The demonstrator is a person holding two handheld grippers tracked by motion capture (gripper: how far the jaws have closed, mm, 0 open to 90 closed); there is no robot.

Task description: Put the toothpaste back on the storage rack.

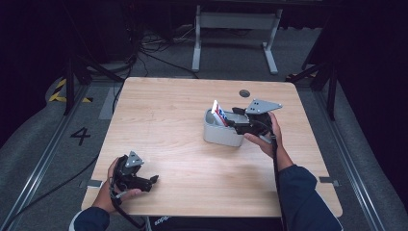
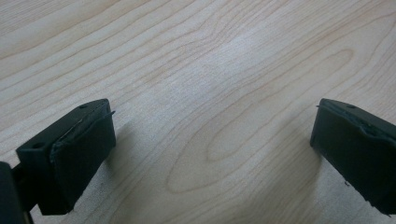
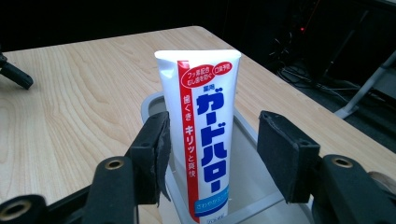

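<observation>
While a wooden table is carrying everything under inspection, a grey bin is sitting right of its centre with a white tube standing upright inside, flat crimped end up, leaning against the bin's left wall. At the bin's right side the right gripper is reaching over the rim; in the right gripper view its jaws are standing apart on either side of the tube, the left pad at the tube's edge, the right pad clear of it. Near the table's front left corner the left gripper is resting low, jaws spread wide over bare wood.
</observation>
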